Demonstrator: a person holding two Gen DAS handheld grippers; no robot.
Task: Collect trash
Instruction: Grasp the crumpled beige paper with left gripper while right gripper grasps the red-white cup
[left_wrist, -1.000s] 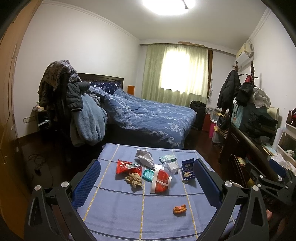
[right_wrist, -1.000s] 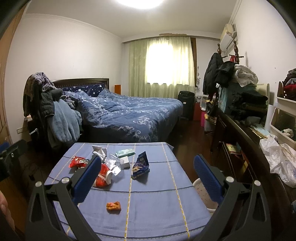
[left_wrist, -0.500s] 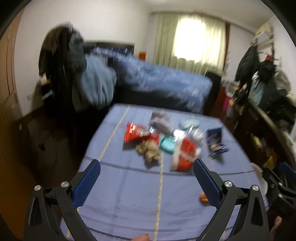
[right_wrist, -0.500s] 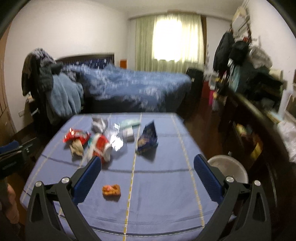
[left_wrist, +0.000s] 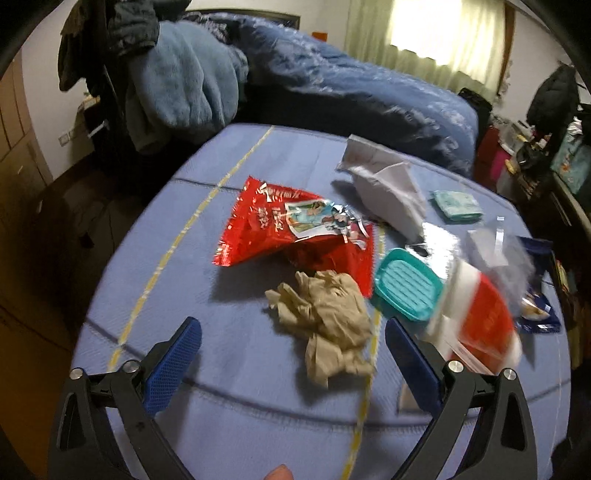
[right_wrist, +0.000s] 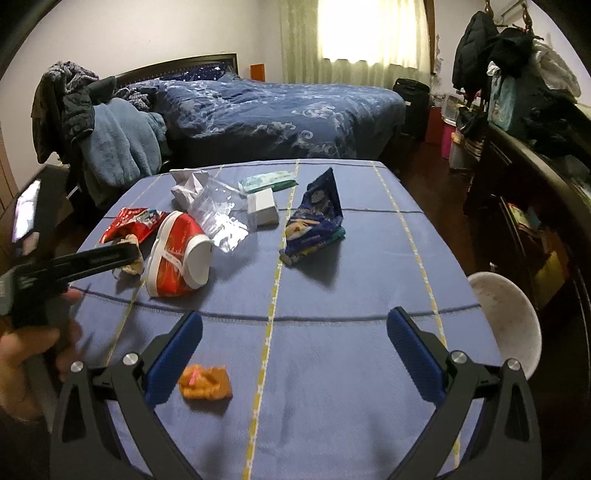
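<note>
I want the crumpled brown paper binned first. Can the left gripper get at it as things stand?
Probably yes. The left gripper is open, and the crumpled brown paper lies just ahead between its fingers, nothing on top; the teal lid sits close beside.

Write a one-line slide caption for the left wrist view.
Open left gripper closing in on crumpled tan paper beside a red snack wrapper on the blue tablecloth.
</note>
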